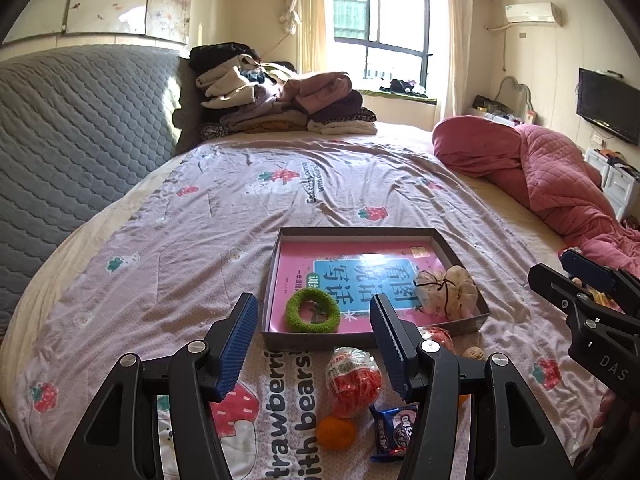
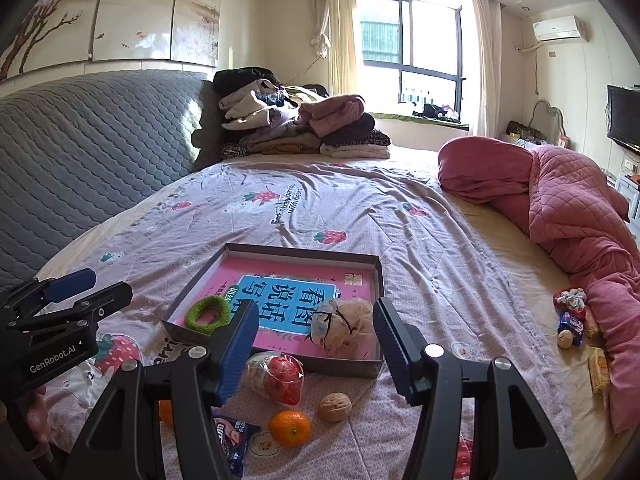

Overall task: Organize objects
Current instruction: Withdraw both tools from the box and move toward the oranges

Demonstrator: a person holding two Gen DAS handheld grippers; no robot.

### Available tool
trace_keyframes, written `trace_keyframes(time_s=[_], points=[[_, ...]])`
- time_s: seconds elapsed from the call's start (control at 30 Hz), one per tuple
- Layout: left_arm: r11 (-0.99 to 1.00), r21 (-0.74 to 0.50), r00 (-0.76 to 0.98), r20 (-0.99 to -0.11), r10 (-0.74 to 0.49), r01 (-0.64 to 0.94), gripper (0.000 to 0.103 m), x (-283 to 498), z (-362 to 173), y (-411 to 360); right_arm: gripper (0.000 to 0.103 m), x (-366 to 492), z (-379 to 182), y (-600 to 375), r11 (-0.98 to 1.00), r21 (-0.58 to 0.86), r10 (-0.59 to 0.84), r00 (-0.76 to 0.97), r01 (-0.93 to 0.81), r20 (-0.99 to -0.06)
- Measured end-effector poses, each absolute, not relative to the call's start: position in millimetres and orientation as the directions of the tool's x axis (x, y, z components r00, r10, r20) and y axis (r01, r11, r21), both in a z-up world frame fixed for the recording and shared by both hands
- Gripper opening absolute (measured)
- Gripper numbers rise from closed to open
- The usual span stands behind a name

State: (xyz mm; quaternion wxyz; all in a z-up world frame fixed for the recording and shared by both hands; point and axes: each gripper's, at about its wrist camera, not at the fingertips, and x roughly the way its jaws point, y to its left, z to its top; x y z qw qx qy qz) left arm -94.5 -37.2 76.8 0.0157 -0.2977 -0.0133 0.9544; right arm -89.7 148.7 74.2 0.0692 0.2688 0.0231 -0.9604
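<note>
A shallow grey box (image 1: 276,276) (image 2: 378,280) lies on the bed with a pink book (image 1: 296,256) (image 2: 280,276) in it. On the book lie a green hair scrunchie (image 1: 312,311) (image 2: 209,314) and a cream mesh pouch (image 1: 450,290) (image 2: 346,328). In front of the box lie a red snack bag (image 1: 352,380) (image 2: 276,376), an orange (image 1: 336,433) (image 2: 289,428), a walnut (image 2: 334,407) and a blue Oreo packet (image 1: 394,428) (image 2: 232,440). My left gripper (image 1: 314,344) is open and empty above them. My right gripper (image 2: 316,344) is open and empty too.
A pink quilt (image 2: 568,208) lies along the right side of the bed, with small snacks and a walnut (image 2: 565,338) beside it. Folded clothes (image 2: 304,124) are piled at the far end. A grey padded headboard (image 1: 80,128) runs along the left.
</note>
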Motion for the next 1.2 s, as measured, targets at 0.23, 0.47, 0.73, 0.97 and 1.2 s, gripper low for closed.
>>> trace_keyframes(time_s=[0.23,0.47,0.73,0.97,1.2], points=[[-0.999,-0.026,-0.837,-0.546,0.031,-0.019,0.06,-75,90,-38,0.059,-72,91,146,-0.989,-0.015,-0.122,-0.862,0.149,-0.492],[-1.0,-0.019,-0.846,-0.533,0.026,-0.019,0.06,-58,95,-39,0.059,-56,99,145,-0.989,-0.025,-0.118,-0.873,0.147,-0.473],[-1.0,-0.013,-0.845,-0.534,0.03,-0.027,0.06,-48,95,-38,0.059,-45,98,141,-0.987,-0.027,-0.125,-0.87,0.157,-0.476],[-0.999,-0.002,-0.836,-0.548,0.031,-0.036,0.06,-42,88,-35,0.059,-40,92,141,-0.987,-0.027,-0.127,-0.863,0.161,-0.488],[-0.999,0.011,-0.829,-0.559,0.029,-0.043,0.06,-37,80,-30,0.059,-37,81,141,-0.986,-0.029,-0.126,-0.853,0.163,-0.507]])
